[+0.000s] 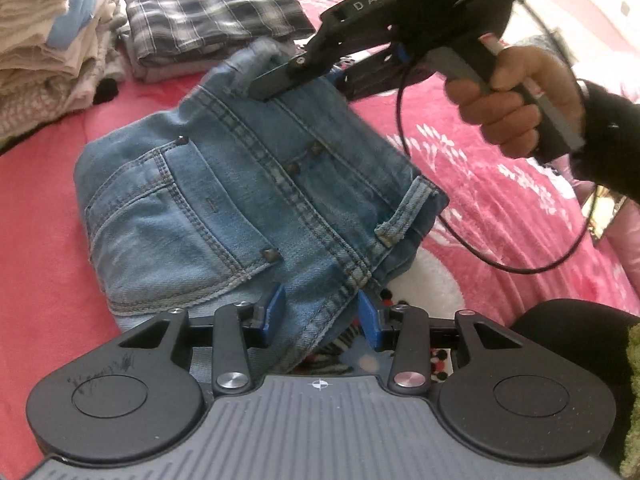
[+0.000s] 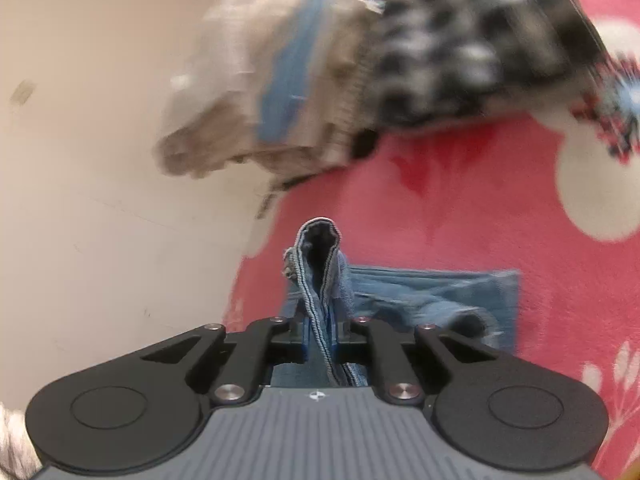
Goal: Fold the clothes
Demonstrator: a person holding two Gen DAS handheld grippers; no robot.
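Note:
Folded blue jeans (image 1: 224,200) lie on a pink blanket (image 1: 40,240). My left gripper (image 1: 322,312) holds their near edge, with the denim bunched tight between the blue pads (image 1: 276,308). My right gripper (image 1: 276,84), held by a person's hand (image 1: 508,96), is clamped on the far corner of the jeans and lifts it. In the right wrist view, the right gripper (image 2: 322,340) is shut on a raised fold of denim (image 2: 320,264), and the rest of the jeans (image 2: 440,296) lies flat below.
A tall stack of folded pale clothes (image 1: 44,40) stands at the far left, with a folded plaid garment (image 1: 208,16) beside it. A black cable (image 1: 400,120) loops from the right gripper over the blanket. The right wrist view shows a cream wall (image 2: 100,160), the blurred stack (image 2: 260,92) and the plaid garment (image 2: 480,48).

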